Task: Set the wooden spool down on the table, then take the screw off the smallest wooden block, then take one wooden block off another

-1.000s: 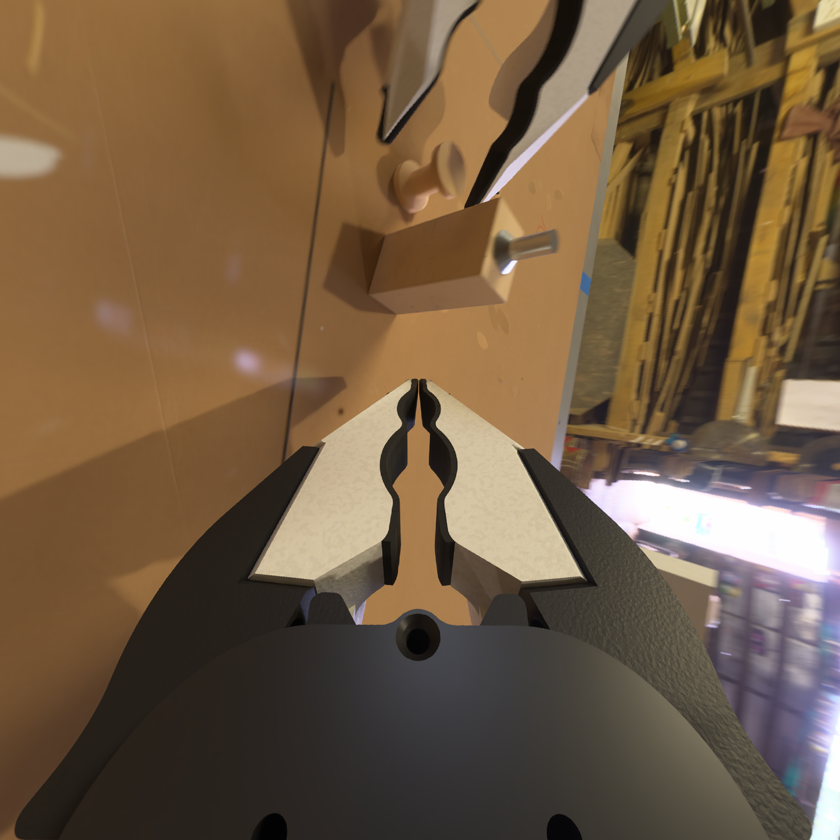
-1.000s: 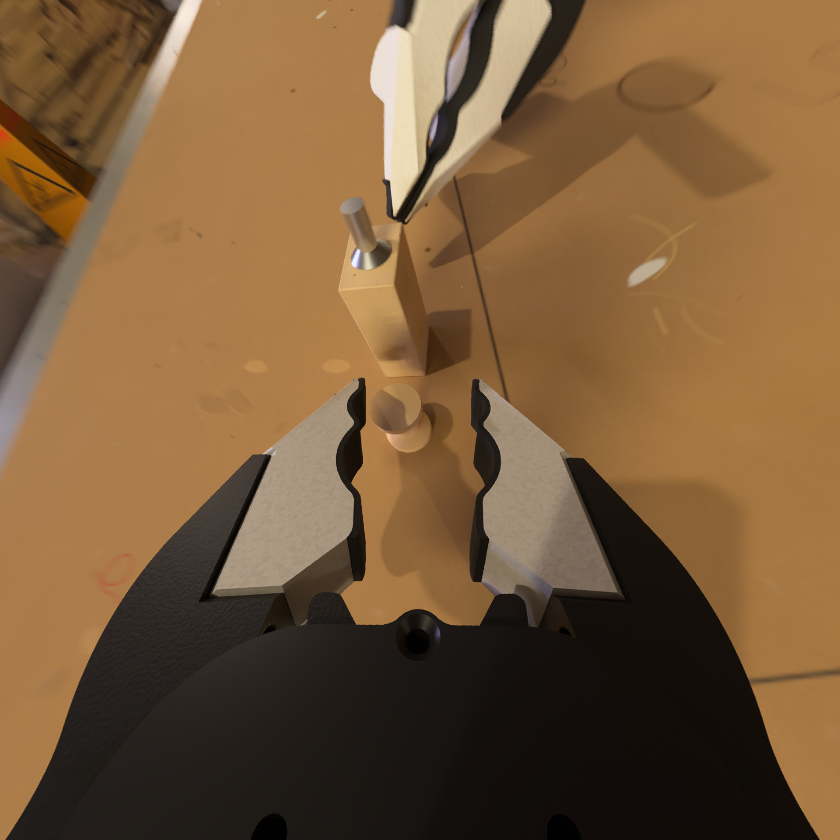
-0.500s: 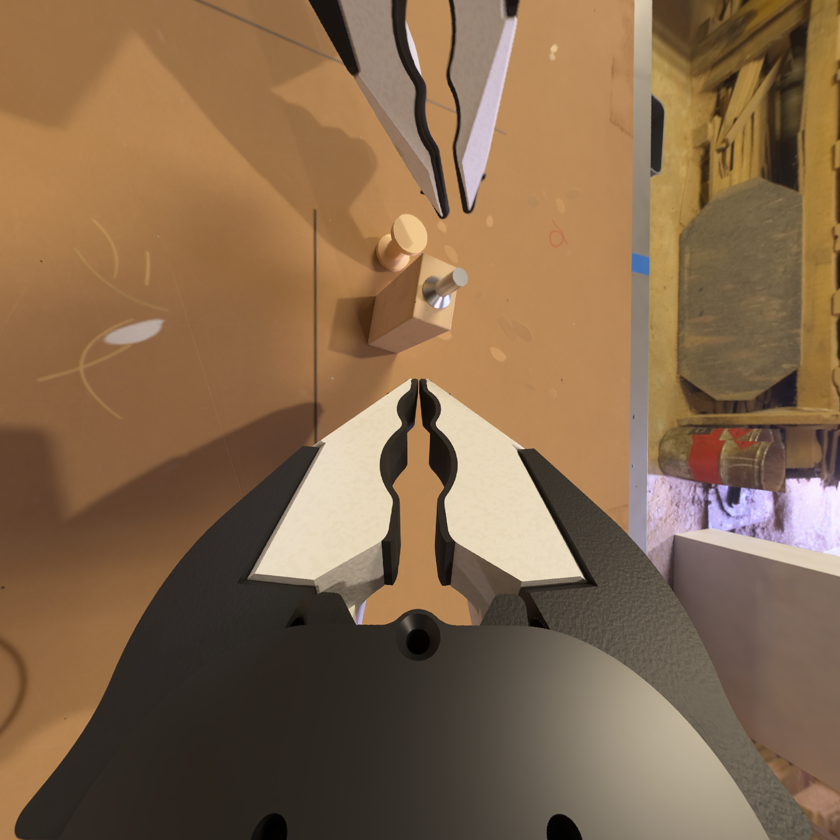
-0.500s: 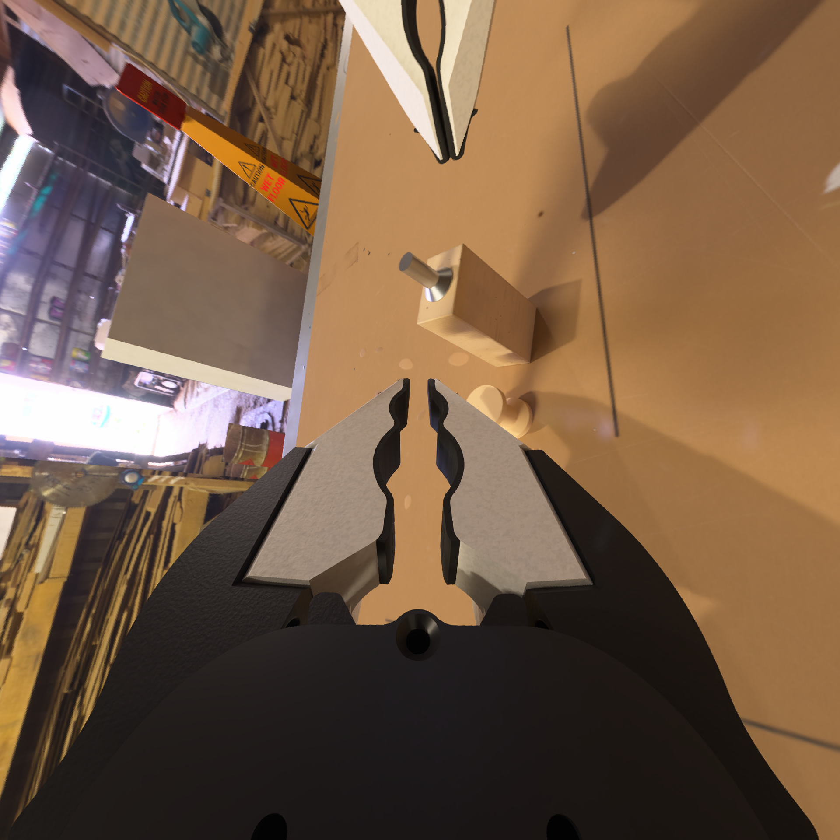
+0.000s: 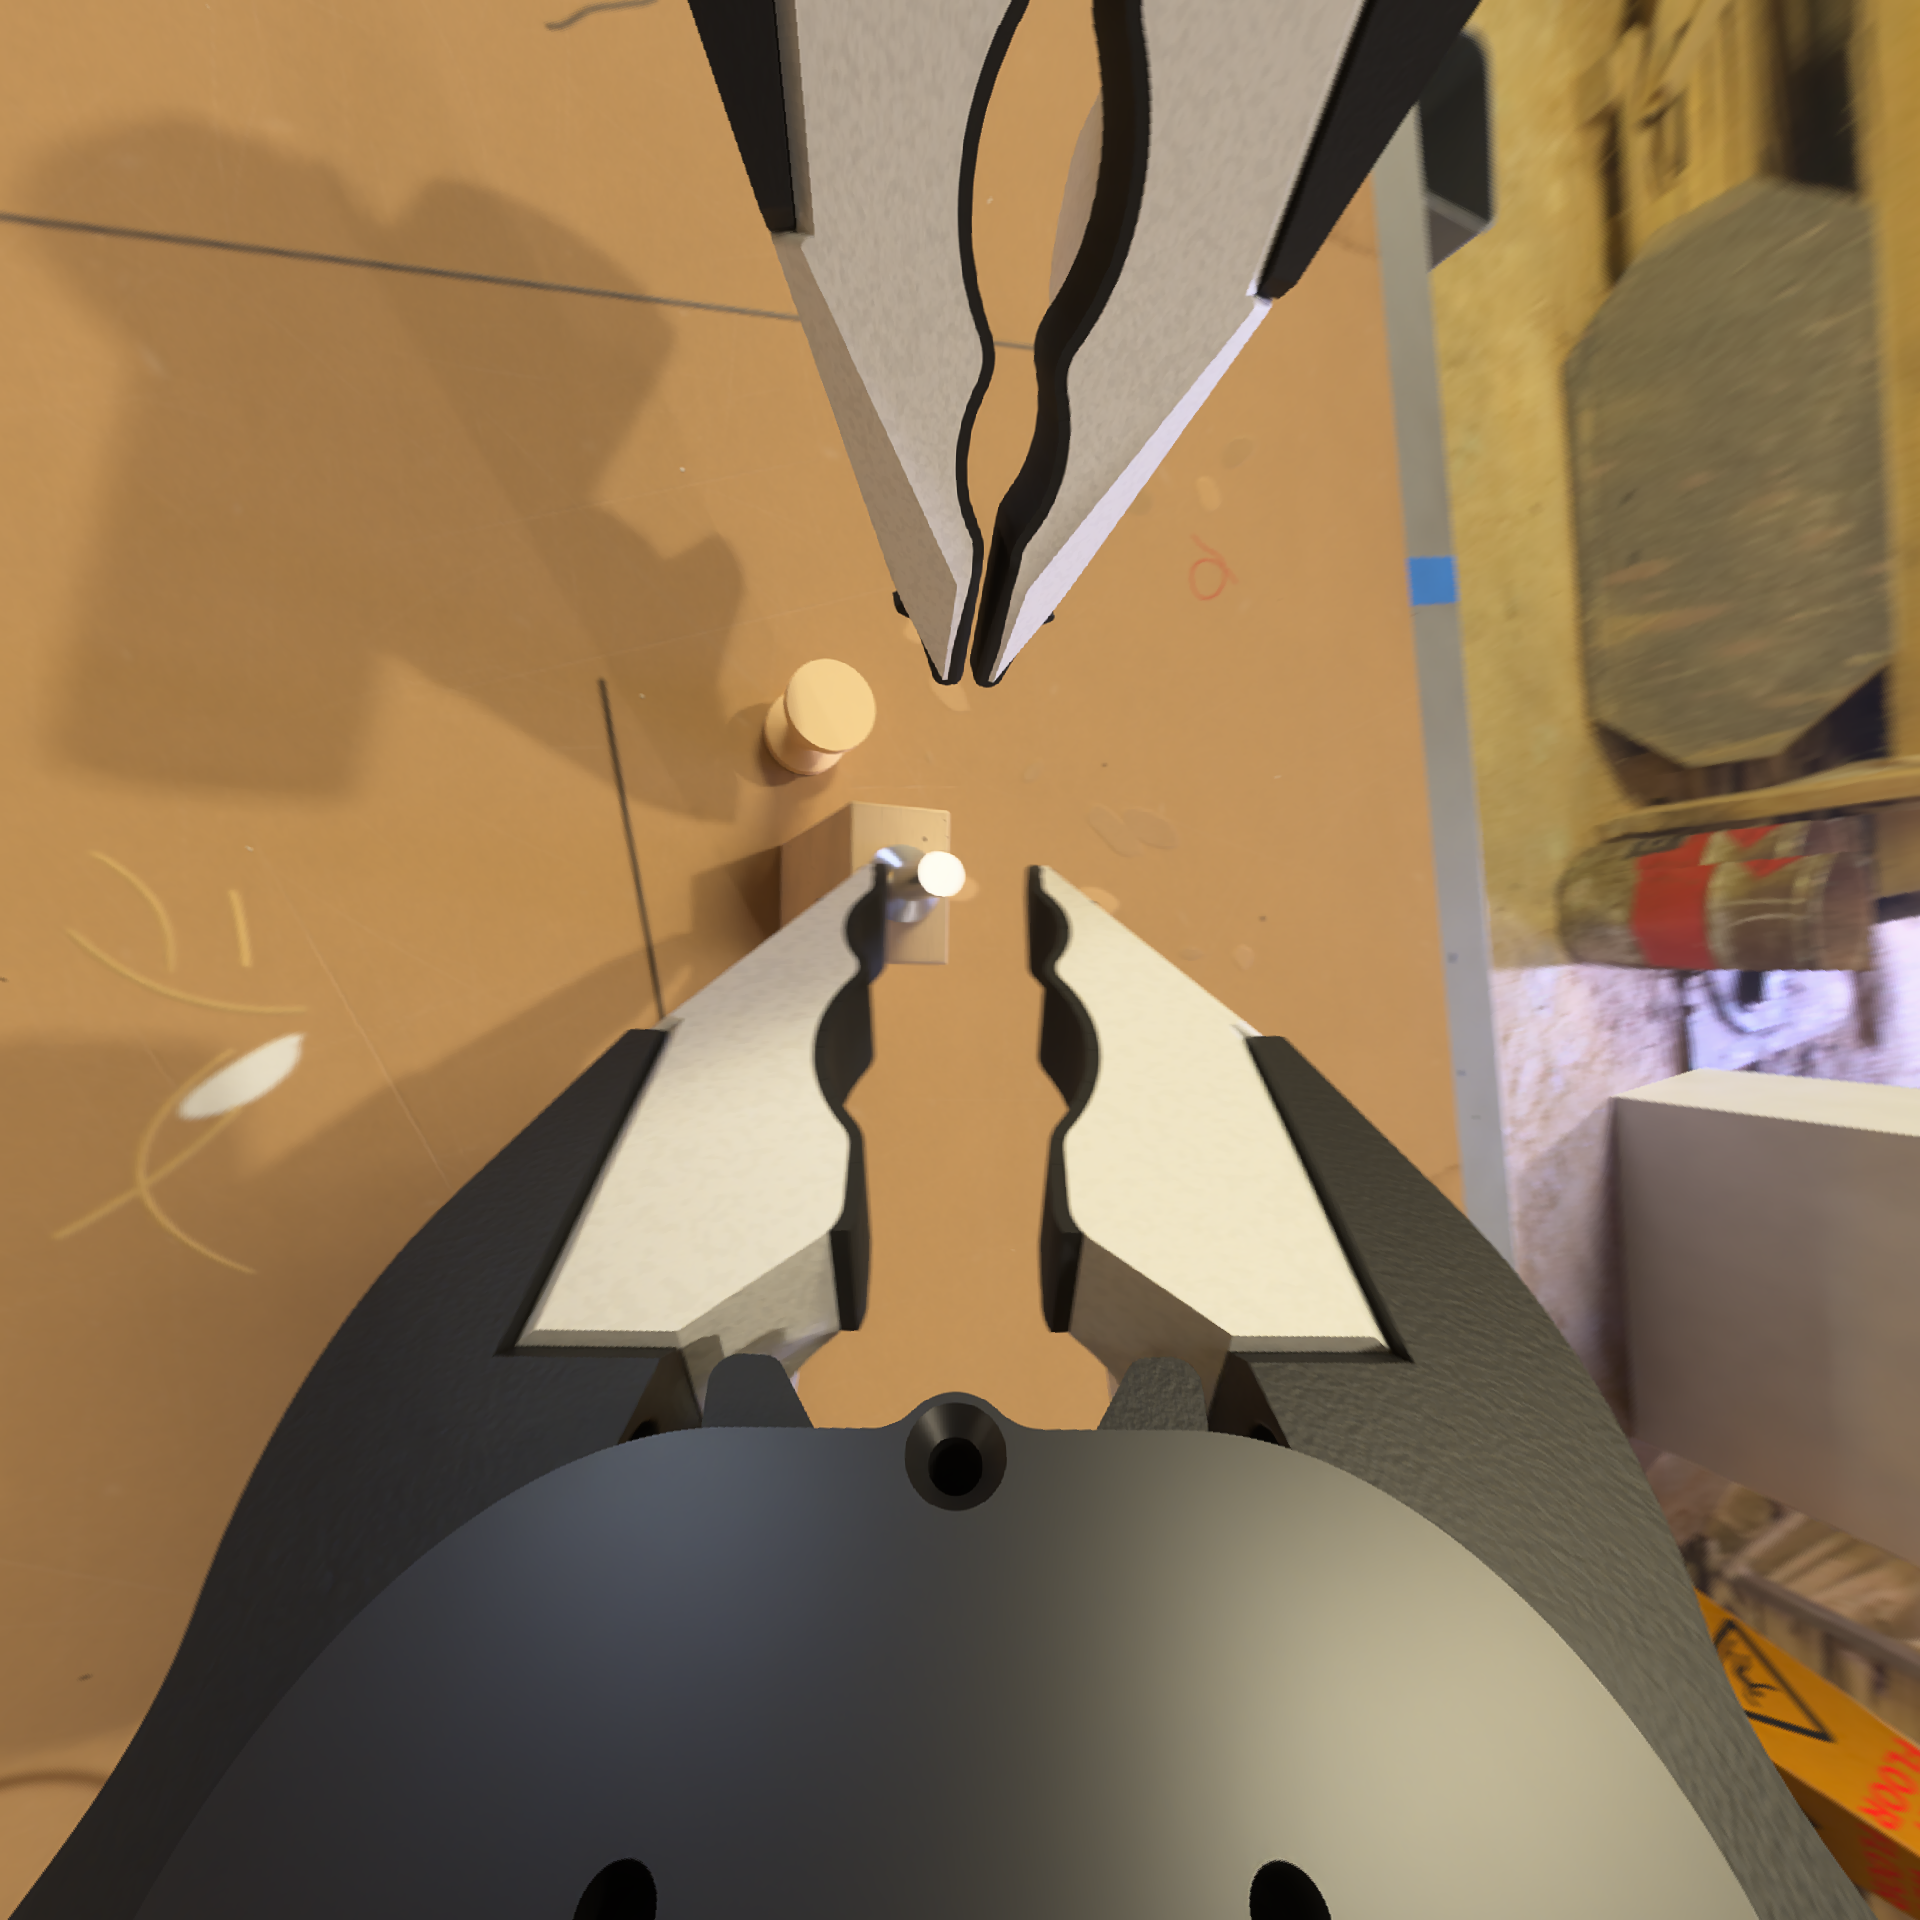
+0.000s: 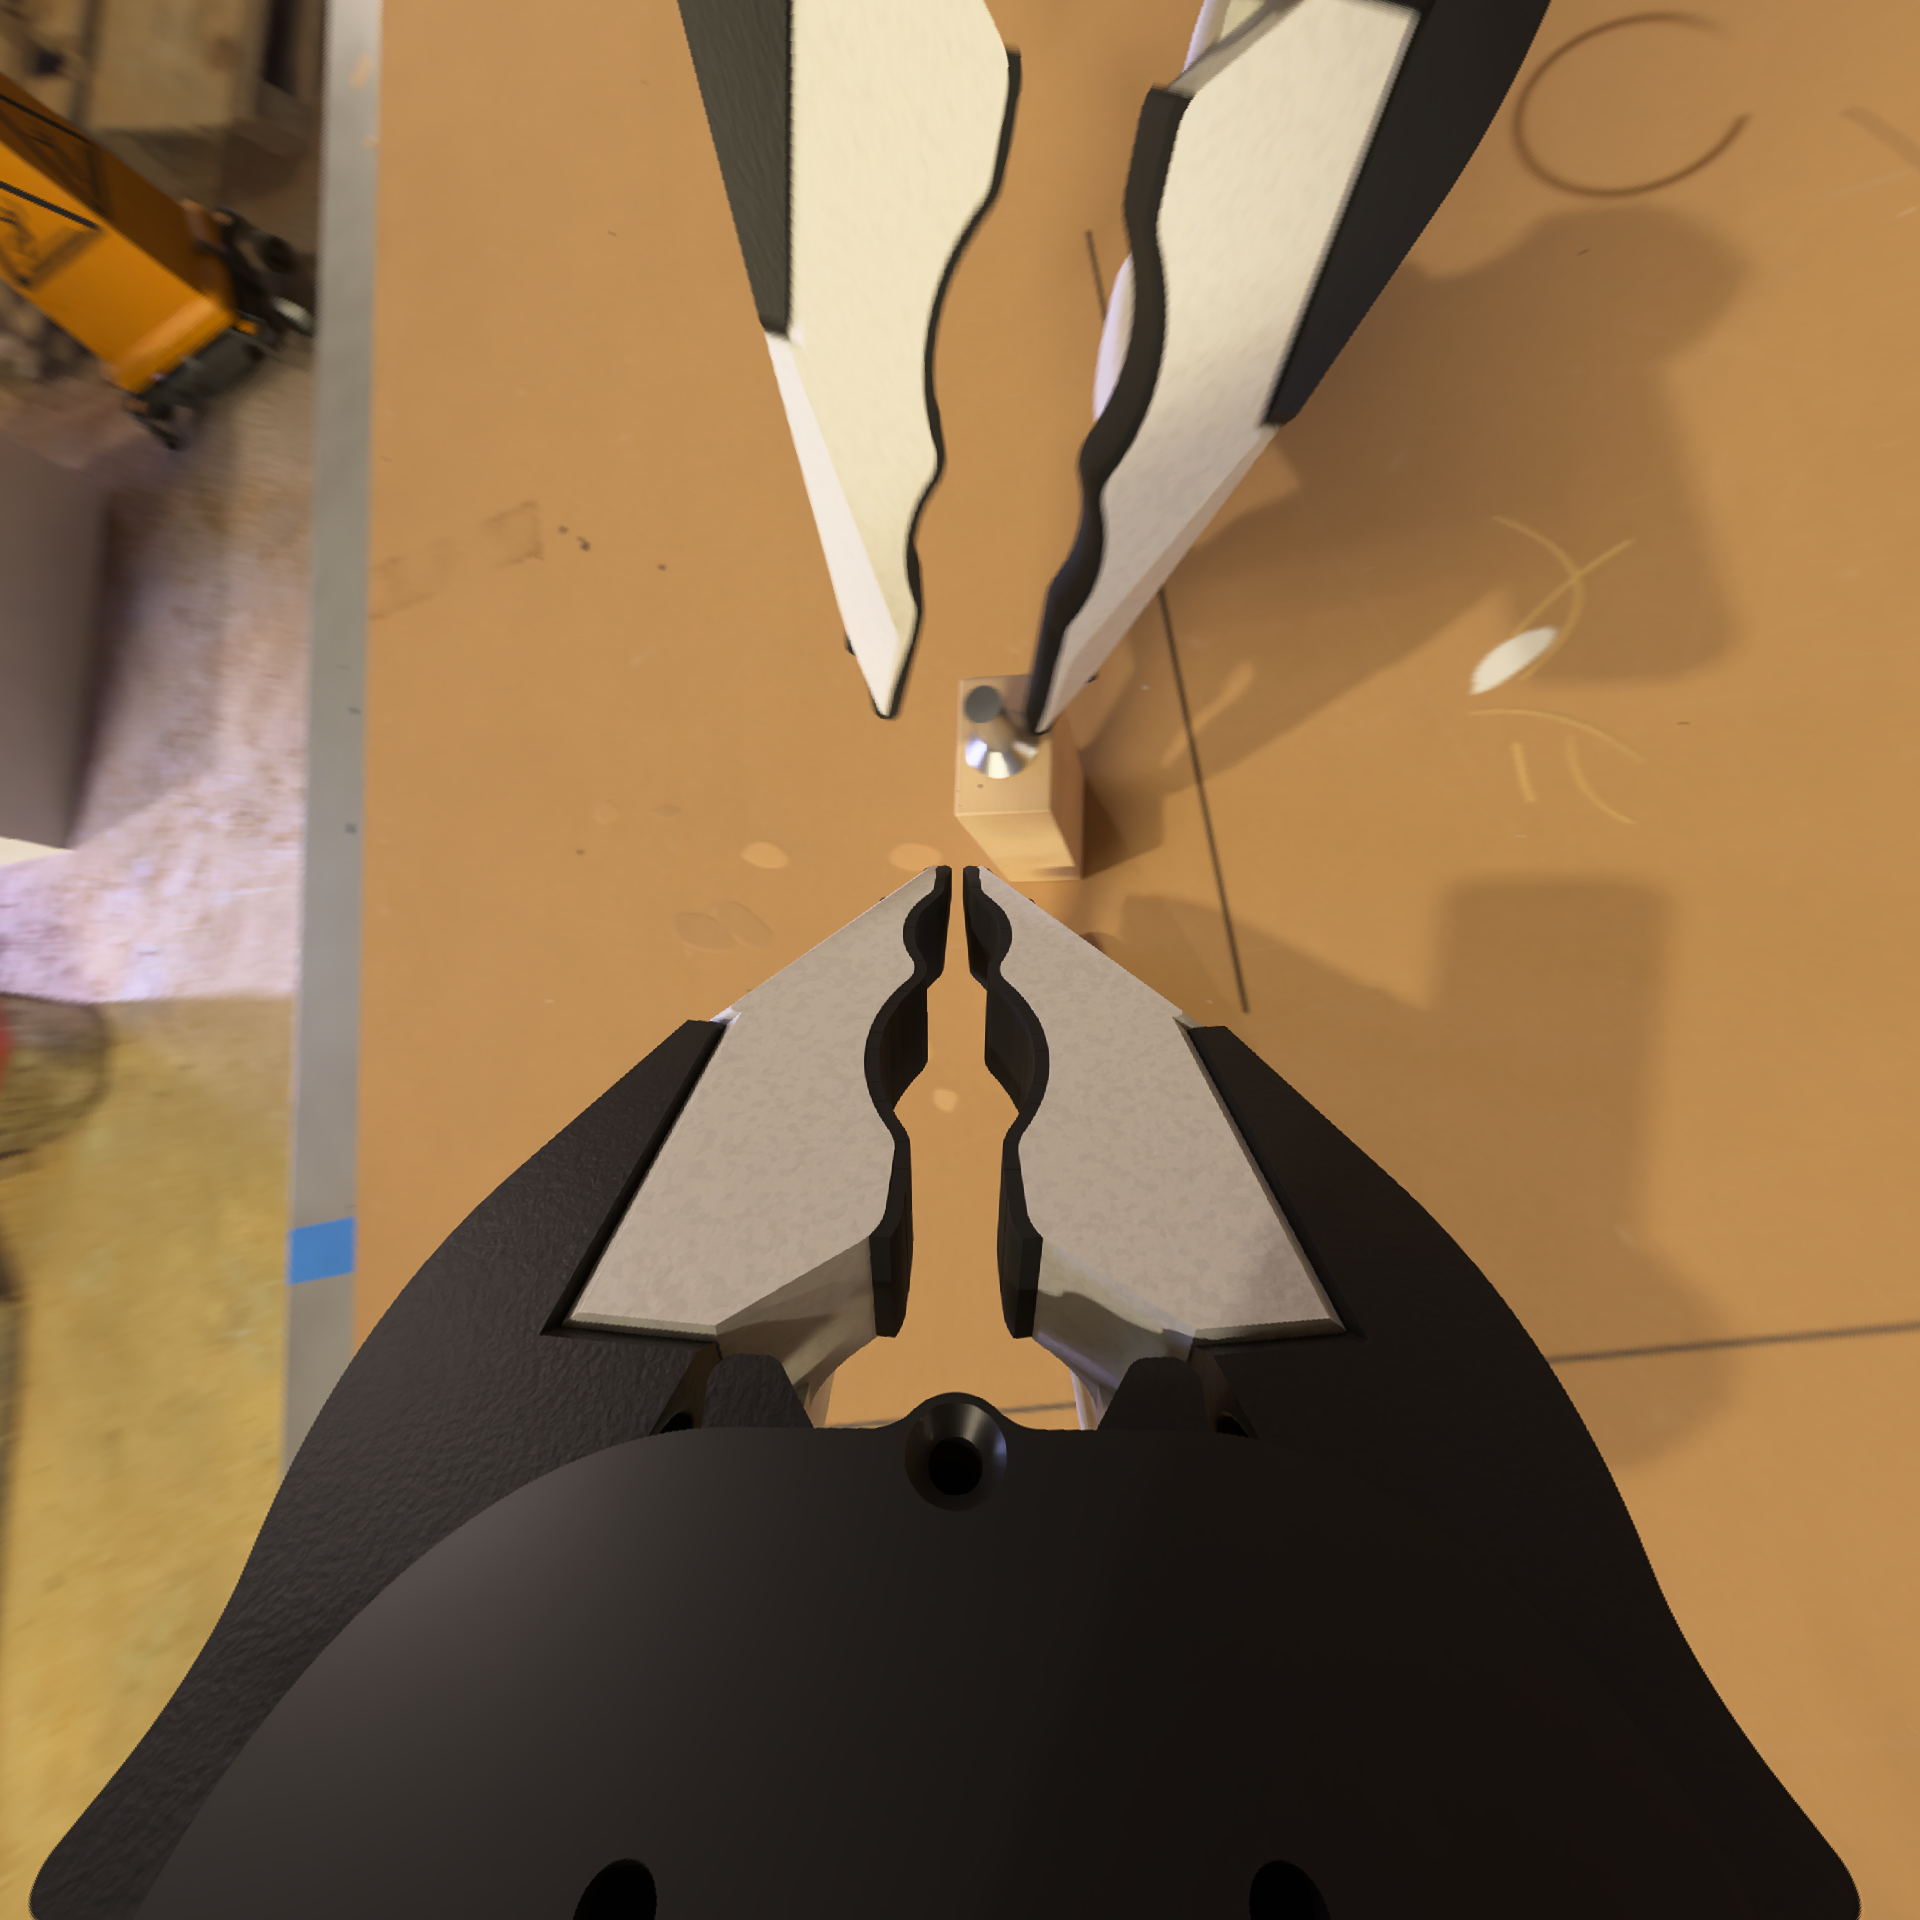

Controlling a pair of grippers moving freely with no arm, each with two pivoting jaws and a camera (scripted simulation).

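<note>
A small wooden block (image 5: pixel 914 935) stands on the brown table (image 5: pixel 416 623) with a metal screw (image 5: pixel 940 875) upright in its top. My left gripper (image 5: pixel 954 878) is open and points down over the block. The screw sits between its fingers, close to the left one. The wooden spool (image 5: pixel 821 717) stands on the table just beyond the block, free of both grippers. My right gripper (image 6: pixel 956 873) is shut and empty above the table beside the block (image 6: pixel 1013 821). It also shows in the left wrist view (image 5: pixel 966 675). The left gripper (image 6: pixel 961 717) and the screw (image 6: pixel 992 743) show in the right wrist view.
The table's grey metal edge (image 5: pixel 1444 831) with a blue tape mark (image 5: pixel 1432 580) runs close beside the block. A grey box (image 5: pixel 1766 1299) and a yellow sign (image 6: pixel 104 260) lie beyond the edge. Dark seam lines (image 5: pixel 629 831) cross the table.
My left gripper has opened and moved forward over the block, so the screw is now between its fingers. My right gripper has closed fully and shifted; the left gripper now looms larger in its view.
</note>
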